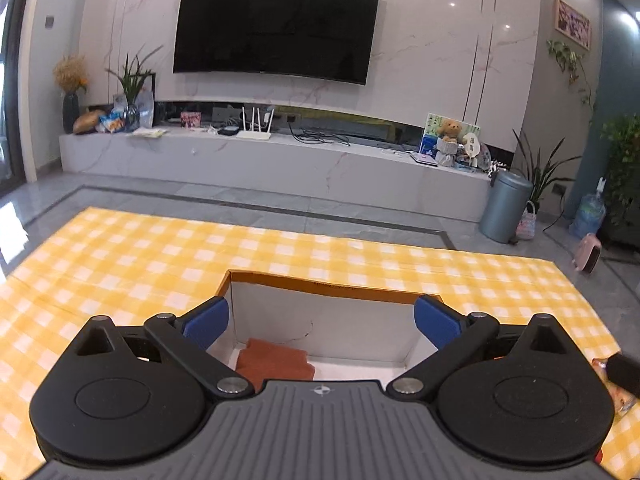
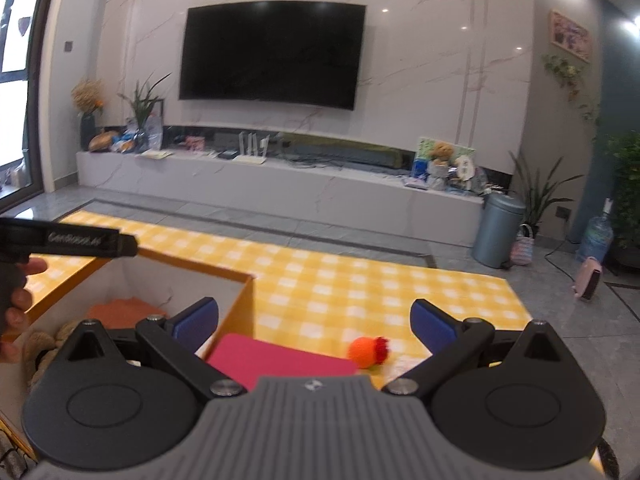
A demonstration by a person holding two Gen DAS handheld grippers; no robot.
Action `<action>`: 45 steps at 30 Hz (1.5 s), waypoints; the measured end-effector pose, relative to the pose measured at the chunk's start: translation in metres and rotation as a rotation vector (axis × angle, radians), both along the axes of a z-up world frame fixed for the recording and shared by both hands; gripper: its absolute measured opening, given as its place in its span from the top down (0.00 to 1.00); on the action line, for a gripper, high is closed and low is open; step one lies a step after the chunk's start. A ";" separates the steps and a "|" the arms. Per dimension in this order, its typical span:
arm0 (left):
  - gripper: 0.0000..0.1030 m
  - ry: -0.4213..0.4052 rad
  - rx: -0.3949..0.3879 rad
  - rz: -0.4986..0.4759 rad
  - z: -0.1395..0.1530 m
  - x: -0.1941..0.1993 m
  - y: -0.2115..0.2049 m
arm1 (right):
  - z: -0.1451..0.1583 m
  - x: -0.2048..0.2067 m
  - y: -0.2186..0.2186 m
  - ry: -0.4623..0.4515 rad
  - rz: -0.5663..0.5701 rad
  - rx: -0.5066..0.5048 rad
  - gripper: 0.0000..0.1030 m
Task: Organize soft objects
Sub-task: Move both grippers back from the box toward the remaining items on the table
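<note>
The left tool (image 1: 322, 322) hangs above an open cardboard box (image 1: 320, 280) with white inner walls and orange-brown edges. Its blue pads (image 1: 206, 326) are spread wide with nothing between them. On the floor of the box, near its left wall, lies a folded rust-orange cloth (image 1: 274, 362). The box sits on a bench covered by a yellow-and-white checked cloth (image 1: 120, 256).

The right tool (image 2: 314, 326) is likewise released, its blue pads (image 2: 196, 326) far apart and gripping nothing. It hovers over the bench just to the right of the box (image 2: 240, 304), whose near right corner lies under the left pad. In this view the orange cloth (image 2: 120, 312) shows at the back of the box, and a tan plush toy (image 2: 44, 344) lies in the nearer part, partly hidden by the tool body. Outside the box, touching or just beside its right wall, a flat pink-red rectangular piece (image 2: 276, 360) lies on the checked cloth (image 2: 340, 280). Just to its right sits a small orange ball-shaped toy with a red tuft (image 2: 368, 352).

At the left edge of the right view, a hand (image 2: 16, 308) holds the black body of the left tool above the box.

Beyond the bench stand a wall-mounted television (image 1: 276, 26), a long marble console (image 1: 260, 160) and a grey bin (image 1: 506, 206).
</note>
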State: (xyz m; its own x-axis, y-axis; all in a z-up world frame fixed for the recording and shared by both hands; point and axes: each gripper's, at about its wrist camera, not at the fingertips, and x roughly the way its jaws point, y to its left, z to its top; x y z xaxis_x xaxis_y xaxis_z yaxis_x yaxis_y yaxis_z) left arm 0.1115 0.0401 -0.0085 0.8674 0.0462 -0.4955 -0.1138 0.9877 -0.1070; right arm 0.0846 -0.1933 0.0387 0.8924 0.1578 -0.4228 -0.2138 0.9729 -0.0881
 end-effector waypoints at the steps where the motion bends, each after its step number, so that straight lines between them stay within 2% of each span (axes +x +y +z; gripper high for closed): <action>1: 0.00 -0.002 0.012 -0.006 0.003 -0.002 -0.004 | 0.003 -0.002 -0.006 -0.004 -0.010 0.002 0.03; 5: 0.00 -0.031 0.028 -0.055 0.014 -0.013 -0.021 | 0.013 -0.011 -0.035 -0.037 -0.070 -0.004 0.03; 10: 0.00 -0.033 -0.035 -0.081 0.027 -0.019 -0.041 | 0.021 -0.020 -0.085 -0.051 -0.194 0.027 0.03; 18: 0.00 0.009 0.011 -0.166 0.035 -0.019 -0.095 | 0.007 -0.023 -0.144 0.017 -0.326 0.006 0.03; 23: 0.00 0.037 0.045 -0.263 0.039 -0.019 -0.138 | -0.002 -0.018 -0.175 0.038 -0.371 0.080 0.03; 28: 0.00 0.007 0.108 -0.329 0.049 -0.020 -0.189 | -0.020 -0.013 -0.205 0.088 -0.401 0.139 0.03; 30: 0.00 0.000 0.100 -0.377 0.052 -0.018 -0.207 | -0.031 -0.009 -0.217 0.120 -0.412 0.171 0.03; 33: 0.00 -0.004 0.048 -0.447 0.053 -0.012 -0.234 | -0.045 -0.002 -0.239 0.157 -0.431 0.234 0.03; 36: 0.00 -0.031 0.037 -0.510 0.048 -0.002 -0.256 | -0.061 0.008 -0.256 0.192 -0.452 0.304 0.03; 41: 0.00 -0.074 0.147 -0.582 0.025 0.015 -0.290 | -0.078 0.027 -0.252 0.234 -0.417 0.279 0.03; 45: 0.00 -0.087 0.179 -0.608 0.005 0.027 -0.295 | -0.088 0.045 -0.246 0.274 -0.379 0.293 0.03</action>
